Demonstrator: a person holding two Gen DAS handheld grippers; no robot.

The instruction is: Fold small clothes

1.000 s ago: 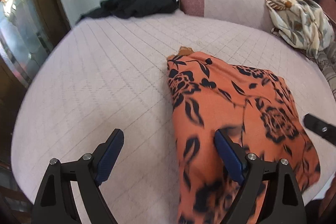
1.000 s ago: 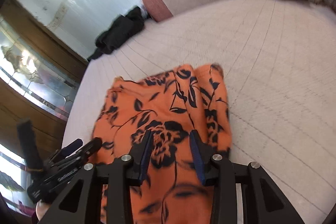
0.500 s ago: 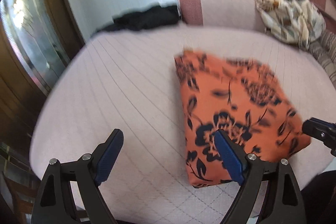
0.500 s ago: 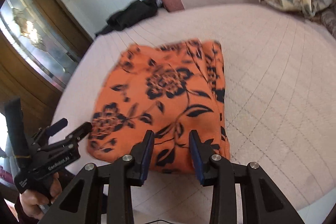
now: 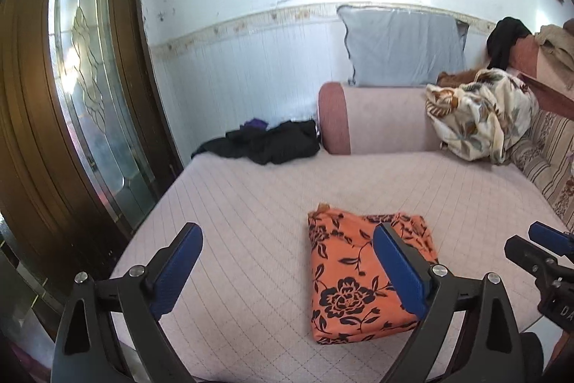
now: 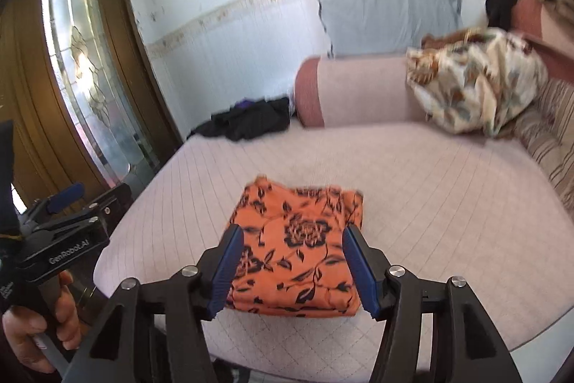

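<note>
We see the orange floral garment [image 5: 358,279] lying folded into a compact rectangle on the pale pink quilted cushion [image 5: 251,196], in the lower centre-right of the left wrist view and in the lower centre of the right wrist view [image 6: 297,253]. Our left gripper [image 5: 287,271] hangs above the cushion with its blue-padded fingers spread wide and nothing between them; the right-hand pad [image 5: 398,271] overlaps the garment in the picture, though we cannot tell that it touches the cloth. Our right gripper [image 6: 294,271] is also raised and level, pointing toward the back of the seat, its jaws parted and empty, and the folded garment shows through the gap between them. In the right wrist view the left gripper appears at the lower left [image 6: 64,232], gripped by a bare hand [image 6: 39,329] at the bottom left corner. In the left wrist view the tip of the right gripper enters at the right edge [image 5: 545,261]. A black heap of clothes [image 5: 265,142] lies at the far left end of the cushion beside the pink armrest [image 5: 376,121], a cream floral cloth [image 5: 480,113] is bunched at the upper right, and a wooden door with leaded glass [image 5: 82,88] fills the left side.
</note>
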